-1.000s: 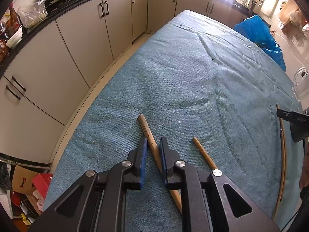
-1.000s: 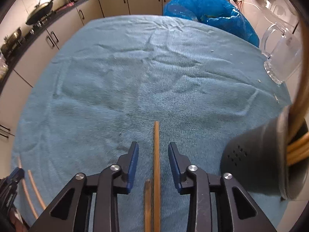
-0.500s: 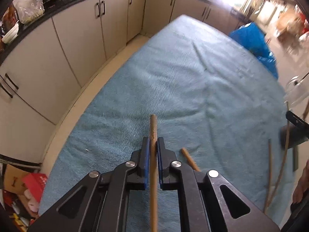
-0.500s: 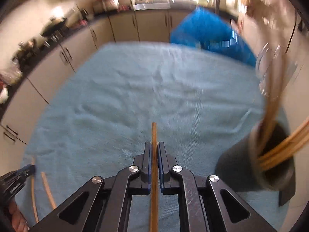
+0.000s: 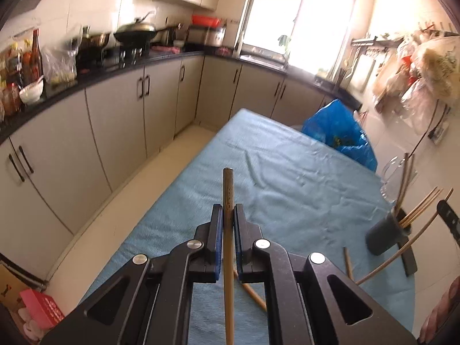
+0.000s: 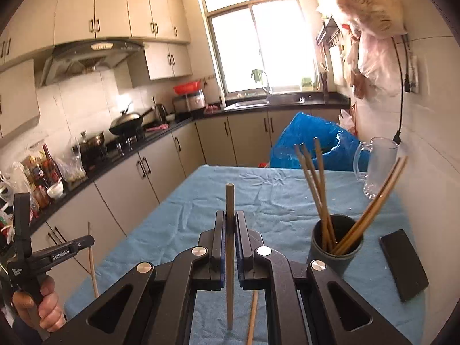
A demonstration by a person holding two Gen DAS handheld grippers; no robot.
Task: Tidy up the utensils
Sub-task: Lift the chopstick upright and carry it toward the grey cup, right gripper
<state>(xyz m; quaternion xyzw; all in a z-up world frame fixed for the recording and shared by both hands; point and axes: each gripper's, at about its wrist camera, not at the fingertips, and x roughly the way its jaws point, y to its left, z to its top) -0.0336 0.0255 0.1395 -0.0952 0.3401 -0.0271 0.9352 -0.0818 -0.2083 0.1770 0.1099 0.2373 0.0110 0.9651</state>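
- Your left gripper (image 5: pixel 228 220) is clamped on a chopstick (image 5: pixel 228 195); the stick runs between the pads and pokes out past the tips, held above the table (image 5: pixel 287 172).
- Your right gripper (image 6: pixel 230 225) is clamped on a second chopstick (image 6: pixel 230 201) the same way, its lower end just above the blue cloth (image 6: pixel 230 189).
- Only the right view shows the holder (image 6: pixel 335 243) up close: dark cup, standing on the cloth right of the gripper, about six chopsticks leaning inside in two bunches.
- The right view also shows the black slab (image 6: pixel 404 264) flat beside the holder, the glass mug (image 6: pixel 376 166) behind it, and your left hand (image 6: pixel 43 304) on the other gripper's handle with its stick standing upright.
- Only the left view shows two loose sticks (image 5: pixel 348 264) on the cloth, one near the holder, one partly under the gripper body.
- The right view shows one loose stick (image 6: pixel 253 316), mostly hidden by the gripper body.
- In the left view the holder sits near the right edge; the right gripper is cut off there, only a dark tip in frame.
- The cloth ahead of both grippers is bare up to the blue bag (image 6: pixel 310 143) at the far end.
- The holder sits close to the table's right edge, near the wall.
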